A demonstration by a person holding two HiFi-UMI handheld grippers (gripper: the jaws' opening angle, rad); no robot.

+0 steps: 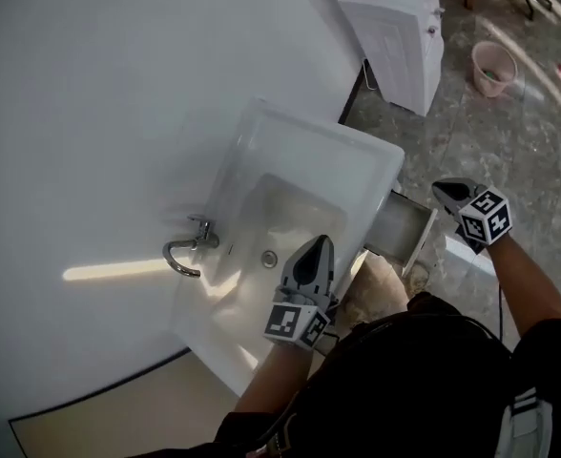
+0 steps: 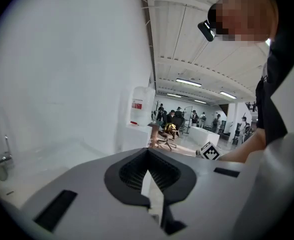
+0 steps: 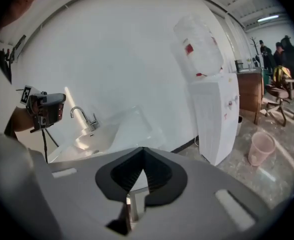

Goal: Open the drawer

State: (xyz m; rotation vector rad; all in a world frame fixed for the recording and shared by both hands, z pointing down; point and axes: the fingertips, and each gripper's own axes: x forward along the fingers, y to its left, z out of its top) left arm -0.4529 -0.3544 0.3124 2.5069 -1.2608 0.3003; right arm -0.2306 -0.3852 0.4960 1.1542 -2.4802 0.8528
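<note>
I see my left gripper above the white rectangular ceramic basin, over the bowl's near right part and close to the drain. Its jaws are closed together with nothing between them; the left gripper view shows only the wall and the room past the tips. My right gripper is off the basin's right side, out over the grey stone floor. Its jaws are pressed together too and hold nothing.

The grey drawer sits under the basin's right front corner and stands pulled out, with its pale front panel on the side nearest me. The right gripper is near the drawer but apart from it, and neither gripper touches it.

A curved chrome tap is mounted at the basin's wall side, against the plain white wall. Further along the wall stands a white water dispenser cabinet, and a pink plastic bucket sits on the floor well beyond it.
</note>
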